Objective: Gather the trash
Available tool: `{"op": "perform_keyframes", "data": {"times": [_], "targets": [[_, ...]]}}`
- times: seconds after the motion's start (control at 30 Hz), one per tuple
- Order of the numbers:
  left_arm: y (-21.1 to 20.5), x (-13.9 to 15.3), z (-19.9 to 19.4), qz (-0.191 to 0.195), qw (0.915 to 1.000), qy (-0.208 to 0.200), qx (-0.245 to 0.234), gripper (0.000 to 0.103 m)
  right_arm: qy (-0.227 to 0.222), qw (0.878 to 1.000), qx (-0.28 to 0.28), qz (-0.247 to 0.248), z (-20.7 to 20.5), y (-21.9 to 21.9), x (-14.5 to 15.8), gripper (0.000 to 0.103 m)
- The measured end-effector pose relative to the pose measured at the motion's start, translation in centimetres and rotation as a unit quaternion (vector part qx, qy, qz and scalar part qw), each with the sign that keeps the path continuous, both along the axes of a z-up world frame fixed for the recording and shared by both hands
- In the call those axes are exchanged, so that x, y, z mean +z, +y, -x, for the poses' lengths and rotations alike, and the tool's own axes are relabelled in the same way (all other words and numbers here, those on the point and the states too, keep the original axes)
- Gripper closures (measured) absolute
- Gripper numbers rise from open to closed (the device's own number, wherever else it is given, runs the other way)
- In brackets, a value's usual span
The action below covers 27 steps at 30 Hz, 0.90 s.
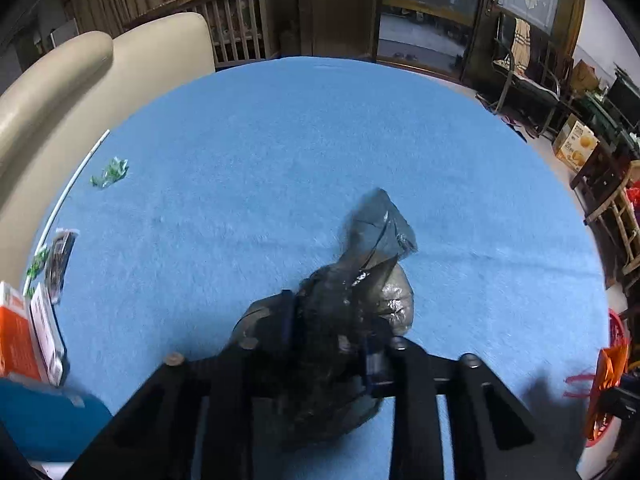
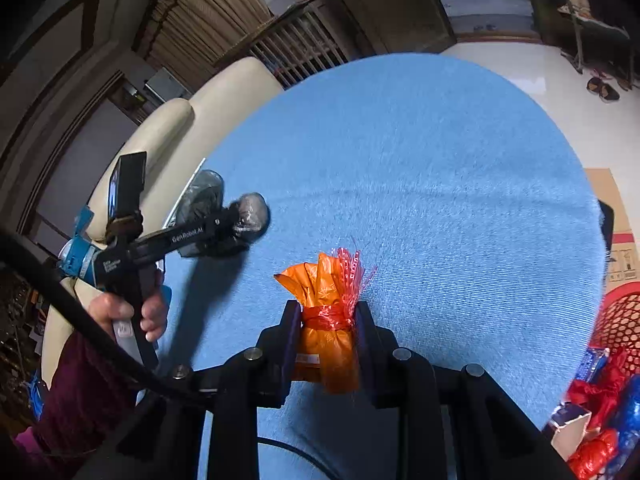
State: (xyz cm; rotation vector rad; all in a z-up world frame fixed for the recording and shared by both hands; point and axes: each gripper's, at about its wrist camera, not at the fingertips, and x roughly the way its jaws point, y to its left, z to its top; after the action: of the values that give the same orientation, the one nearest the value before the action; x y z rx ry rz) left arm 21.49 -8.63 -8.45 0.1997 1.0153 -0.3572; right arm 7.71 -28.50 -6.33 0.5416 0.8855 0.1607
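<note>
My left gripper (image 1: 332, 332) is shut on a crumpled grey-black plastic bag (image 1: 372, 276) and holds it over the blue table (image 1: 280, 140). The same gripper and bag (image 2: 244, 216) show in the right wrist view at the left. My right gripper (image 2: 328, 320) is shut on an orange plastic bag tied with red string (image 2: 328, 312), held above the blue table (image 2: 440, 160). A green wrapper (image 1: 110, 172) lies at the table's left side. A second green scrap (image 1: 37, 264) and a dark packet (image 1: 60, 264) lie by the left edge.
An orange and white box (image 1: 24, 336) sits at the left edge. A cream sofa (image 1: 80, 80) stands behind the table. A red mesh basket (image 2: 622, 320) with red and blue trash (image 2: 600, 408) is at the right. A white strip (image 1: 76, 176) runs along the table's left edge.
</note>
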Motion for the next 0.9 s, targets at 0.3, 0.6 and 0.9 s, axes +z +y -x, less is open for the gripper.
{"op": "perform_keyframes", "data": {"times": [0.3, 0.6, 0.9], "targets": [[-1.9, 6.4, 11.0, -0.046, 0.9923, -0.115, -0.012, 0.101, -0.042, 0.999, -0.028, 0.01, 5.1, -1.6, 3.2, 0.074], [-4.2, 11.5, 19.1, -0.055, 0.9775, -0.198, -0.05, 0.101, -0.078, 0.996, -0.049, 0.018, 10.1, -2.7, 5.8, 0.074], [-7.0, 13.7, 22.9, -0.053, 0.9682, -0.228, -0.088, 0.101, -0.103, 0.992, -0.069, 0.016, 14.0, -4.7, 7.7, 0.074]]}}
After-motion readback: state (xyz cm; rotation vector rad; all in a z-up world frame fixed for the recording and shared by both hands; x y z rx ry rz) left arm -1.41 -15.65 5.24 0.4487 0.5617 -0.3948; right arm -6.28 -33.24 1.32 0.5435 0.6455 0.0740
